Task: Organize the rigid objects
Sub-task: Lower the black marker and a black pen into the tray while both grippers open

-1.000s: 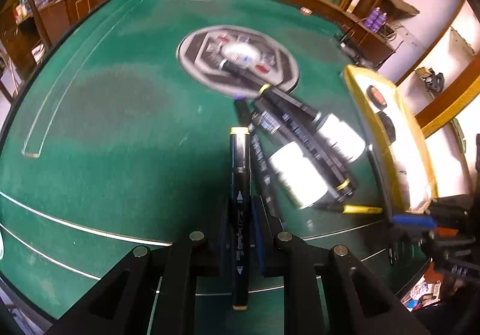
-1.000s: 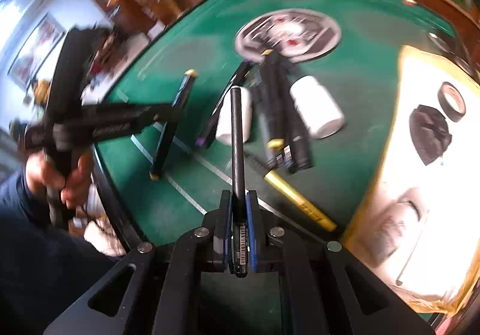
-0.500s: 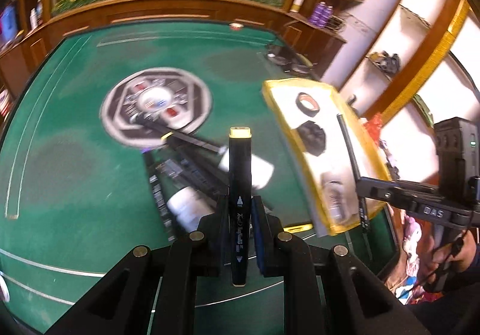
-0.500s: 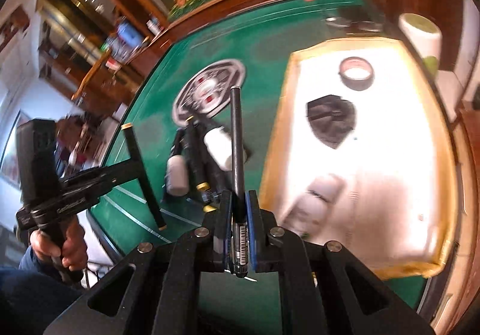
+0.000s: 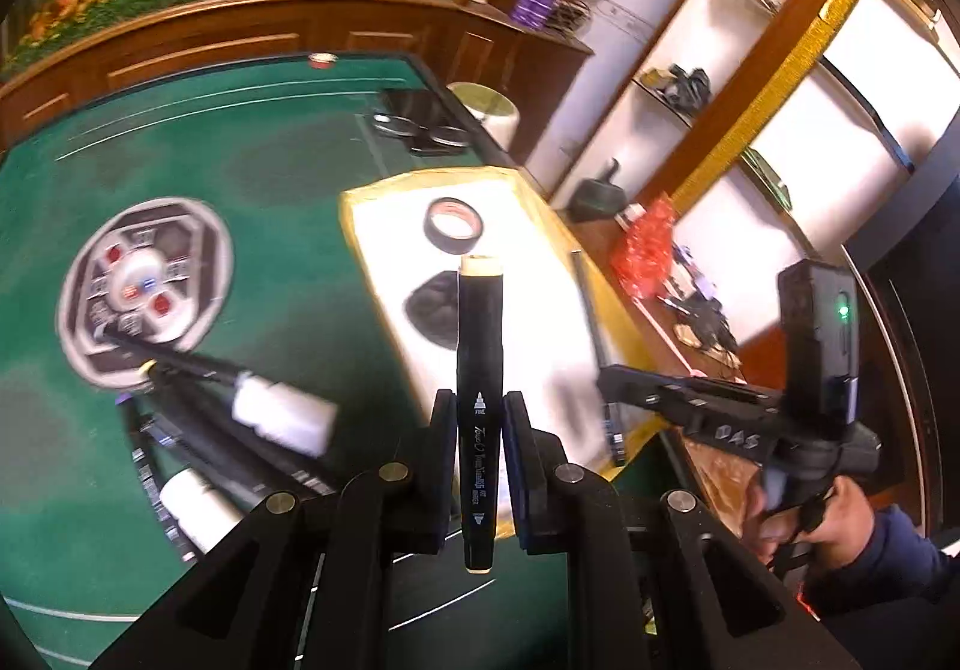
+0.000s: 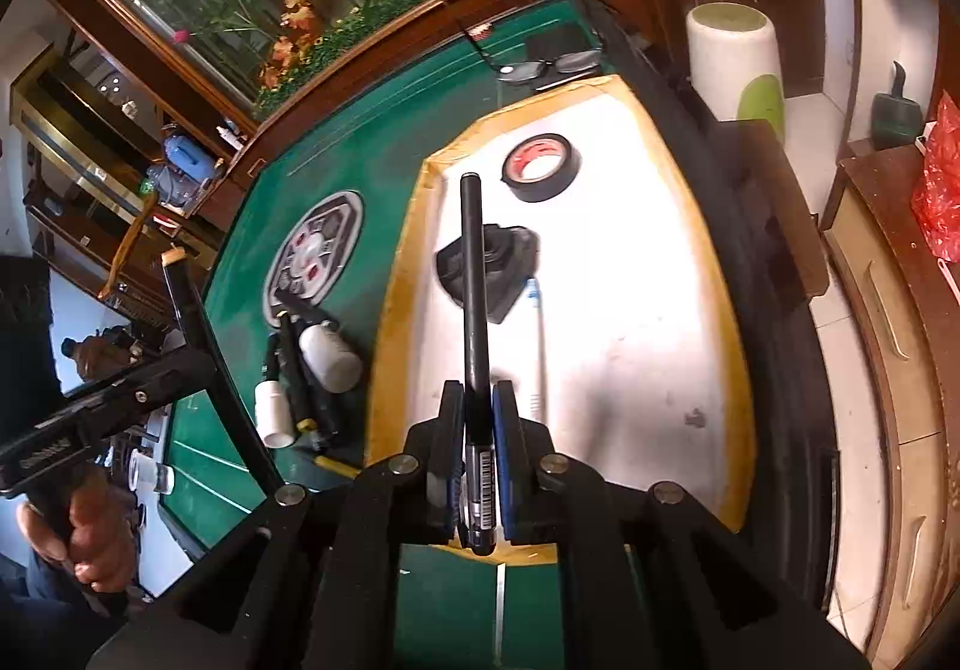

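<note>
My left gripper clamps a black marker with cream end caps; my right gripper clamps a black pen bearing a white barcode. Below lie green felt, a white board edged in yellow, and a black tape roll with a red core.

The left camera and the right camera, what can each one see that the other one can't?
Only the left wrist view shows the black marker clamped in the left gripper, and the right hand.

Only the right wrist view shows the thin black pen clamped in the right gripper, and a white pen lying on the tray.

Both show the yellow-edged tray, the tape roll, the green table and the pile of markers.
</note>
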A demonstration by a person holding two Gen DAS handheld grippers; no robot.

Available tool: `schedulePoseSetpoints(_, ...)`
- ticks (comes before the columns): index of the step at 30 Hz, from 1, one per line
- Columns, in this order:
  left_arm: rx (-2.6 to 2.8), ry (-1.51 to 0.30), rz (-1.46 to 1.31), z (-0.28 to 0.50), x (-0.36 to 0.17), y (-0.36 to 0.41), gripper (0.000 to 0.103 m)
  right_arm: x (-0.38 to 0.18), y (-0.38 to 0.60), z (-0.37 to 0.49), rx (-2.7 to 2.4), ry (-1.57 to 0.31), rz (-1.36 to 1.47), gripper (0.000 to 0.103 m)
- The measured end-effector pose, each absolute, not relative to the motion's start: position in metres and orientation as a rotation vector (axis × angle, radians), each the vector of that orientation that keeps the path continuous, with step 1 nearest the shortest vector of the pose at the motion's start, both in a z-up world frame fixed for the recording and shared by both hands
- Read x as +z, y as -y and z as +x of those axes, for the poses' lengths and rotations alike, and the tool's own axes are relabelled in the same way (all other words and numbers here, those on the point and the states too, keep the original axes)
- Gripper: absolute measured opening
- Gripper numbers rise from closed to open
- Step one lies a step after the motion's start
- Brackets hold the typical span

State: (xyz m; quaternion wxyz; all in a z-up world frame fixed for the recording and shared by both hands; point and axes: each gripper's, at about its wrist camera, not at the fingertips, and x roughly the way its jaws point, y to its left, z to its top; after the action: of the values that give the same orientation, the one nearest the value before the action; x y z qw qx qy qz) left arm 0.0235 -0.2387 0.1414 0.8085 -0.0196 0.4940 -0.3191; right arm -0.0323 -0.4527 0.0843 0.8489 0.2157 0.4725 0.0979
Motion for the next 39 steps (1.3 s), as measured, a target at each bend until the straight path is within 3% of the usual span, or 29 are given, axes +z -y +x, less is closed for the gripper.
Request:
schedulePoseSetpoints(13, -0.735, -1.207, -0.049, 0.050, 0.096, 0.316, 0.015, 0.061, 0.467, -0.021, 0.166, -1.048, 0.420, 0.009)
schedulePoseSetpoints(31, -0.669, -1.307, -0.067, 0.063, 0.052, 0.323, 0.016, 0.039, 0.459, -0.010, 0.143, -1.123, 0.370, 0.010)
schedulePoseSetpoints(36, -0.669, -1.315, -0.087, 0.062, 0.053, 0.319, 0.030, 0.041, 0.460, -0.010, 0.133, -1.119, 0.376, 0.010)
schedulePoseSetpoints(39, -0.674, -1.298, -0.088, 0.058, 0.060, 0.314, 0.030, 0.047, 0.458, -0.012, 0.132, -1.103, 0.368, 0.010)
